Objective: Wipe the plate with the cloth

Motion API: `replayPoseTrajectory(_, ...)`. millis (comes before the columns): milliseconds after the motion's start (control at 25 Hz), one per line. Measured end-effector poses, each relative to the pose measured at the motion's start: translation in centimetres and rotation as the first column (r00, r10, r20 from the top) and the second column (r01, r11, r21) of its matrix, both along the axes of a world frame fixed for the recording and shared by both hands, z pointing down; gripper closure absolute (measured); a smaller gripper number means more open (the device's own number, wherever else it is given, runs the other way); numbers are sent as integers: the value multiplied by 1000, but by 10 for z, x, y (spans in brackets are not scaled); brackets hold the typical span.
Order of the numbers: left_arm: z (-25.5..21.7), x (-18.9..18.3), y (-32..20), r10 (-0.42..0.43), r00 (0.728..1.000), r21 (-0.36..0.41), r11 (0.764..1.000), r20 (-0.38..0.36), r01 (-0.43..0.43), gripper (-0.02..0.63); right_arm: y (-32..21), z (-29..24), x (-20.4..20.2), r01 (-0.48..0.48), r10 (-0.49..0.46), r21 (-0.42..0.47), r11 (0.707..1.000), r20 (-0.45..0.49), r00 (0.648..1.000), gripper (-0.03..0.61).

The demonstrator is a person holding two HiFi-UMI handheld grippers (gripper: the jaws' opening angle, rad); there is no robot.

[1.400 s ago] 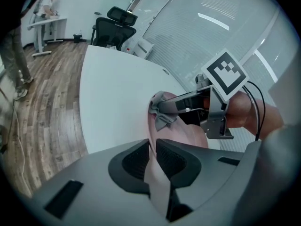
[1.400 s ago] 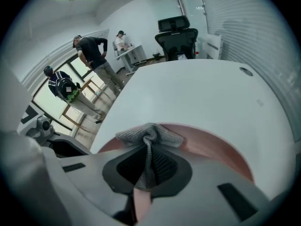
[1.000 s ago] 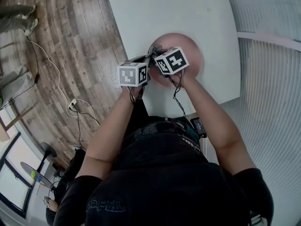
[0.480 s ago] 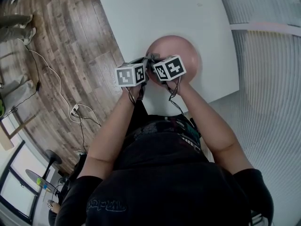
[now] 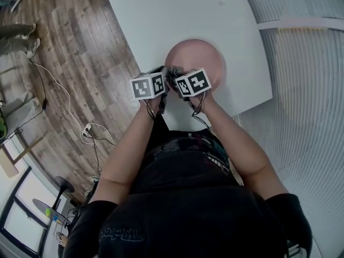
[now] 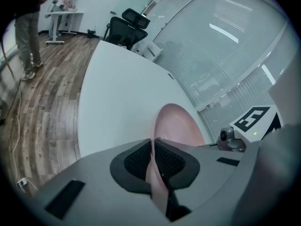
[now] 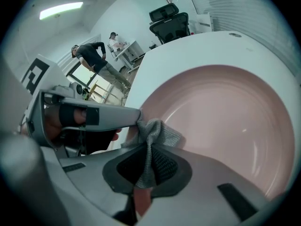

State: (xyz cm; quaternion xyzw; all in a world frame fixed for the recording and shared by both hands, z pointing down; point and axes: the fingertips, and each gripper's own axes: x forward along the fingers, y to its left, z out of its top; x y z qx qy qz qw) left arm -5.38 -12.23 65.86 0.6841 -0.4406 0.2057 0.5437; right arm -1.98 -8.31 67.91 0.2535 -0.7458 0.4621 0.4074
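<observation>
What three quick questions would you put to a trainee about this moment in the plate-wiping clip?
1. True or false: the left tongs are clamped on the rim of the plate.
2. What do the right tongs grip? A) a sponge B) the cloth C) nothing
3. In the right gripper view, what piece of furniture stands past the far end of the table?

Key: 1 true; 2 B; 3 a black office chair.
</observation>
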Motion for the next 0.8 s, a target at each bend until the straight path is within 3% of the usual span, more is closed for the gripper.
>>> replayPoseTrajectory(440,-2,2,2,-16,1000,11,1000,1,16,580,49,1,36,183,-188,-60,981,-93,978,544)
replayPoseTrajectory(800,-2,1,2,-4,1000,5,1000,14,4,580,54,8,119,266,-312,-195,944,-266,912,543)
